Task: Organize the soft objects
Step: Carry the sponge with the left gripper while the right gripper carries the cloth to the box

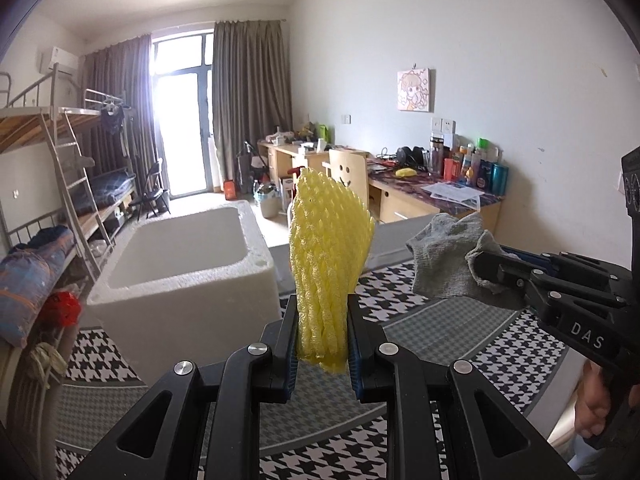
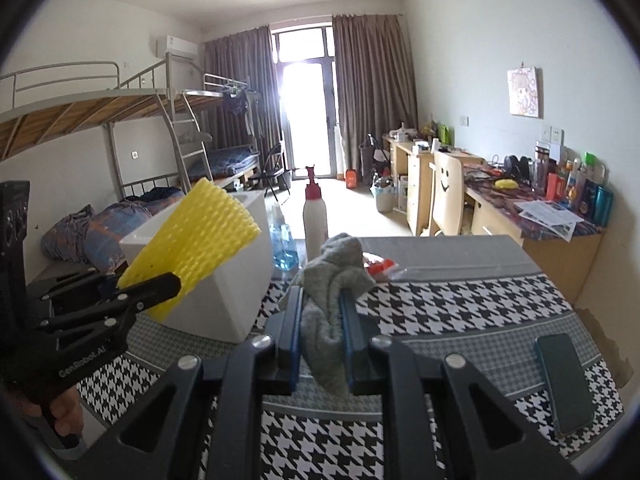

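Observation:
My left gripper (image 1: 322, 332) is shut on a yellow foam net sleeve (image 1: 328, 248) that stands upright between its pads, held above the table to the right of a white foam box (image 1: 184, 276). The sleeve (image 2: 196, 236) and left gripper (image 2: 160, 284) also show at the left of the right wrist view, in front of the box (image 2: 236, 280). My right gripper (image 2: 320, 332) is shut on a crumpled grey cloth (image 2: 332, 276), held above the table. In the left wrist view the cloth (image 1: 448, 256) hangs from the right gripper (image 1: 486, 270) at the right.
The table carries a houndstooth cloth (image 2: 440, 312). A dark phone (image 2: 564, 384) lies at its right. A white spray bottle (image 2: 315, 216), a blue bottle (image 2: 285, 248) and a red-and-clear packet (image 2: 380, 266) stand behind the grey cloth. Bunk beds are left, desks right.

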### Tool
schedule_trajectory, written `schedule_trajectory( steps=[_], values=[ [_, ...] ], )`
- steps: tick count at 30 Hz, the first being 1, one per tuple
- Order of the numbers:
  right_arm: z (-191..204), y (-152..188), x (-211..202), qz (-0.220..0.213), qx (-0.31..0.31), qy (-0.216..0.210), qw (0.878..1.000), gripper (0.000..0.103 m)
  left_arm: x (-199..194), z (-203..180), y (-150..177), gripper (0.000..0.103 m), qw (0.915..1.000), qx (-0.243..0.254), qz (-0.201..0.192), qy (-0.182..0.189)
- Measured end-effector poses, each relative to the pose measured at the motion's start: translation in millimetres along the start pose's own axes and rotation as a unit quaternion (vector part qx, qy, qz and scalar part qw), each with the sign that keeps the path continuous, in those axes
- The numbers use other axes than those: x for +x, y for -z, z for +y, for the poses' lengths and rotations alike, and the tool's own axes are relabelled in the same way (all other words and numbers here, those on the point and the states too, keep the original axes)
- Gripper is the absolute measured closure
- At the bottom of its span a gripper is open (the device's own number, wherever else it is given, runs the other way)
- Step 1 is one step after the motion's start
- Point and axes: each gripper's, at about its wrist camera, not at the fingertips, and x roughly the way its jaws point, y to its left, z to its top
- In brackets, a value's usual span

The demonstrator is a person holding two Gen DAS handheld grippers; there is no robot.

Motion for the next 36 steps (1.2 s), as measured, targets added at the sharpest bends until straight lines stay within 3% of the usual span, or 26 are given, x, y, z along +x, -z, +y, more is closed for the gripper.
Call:
schedule_trajectory(
  steps=[36],
  values=[
    [23.9,-36.7,18.4,-0.043,0.000,-0.037,0.998,0.083,3.8,30.0,-35.7,0.081,0.9985,-0.013,-0.033,-0.041]
  ],
)
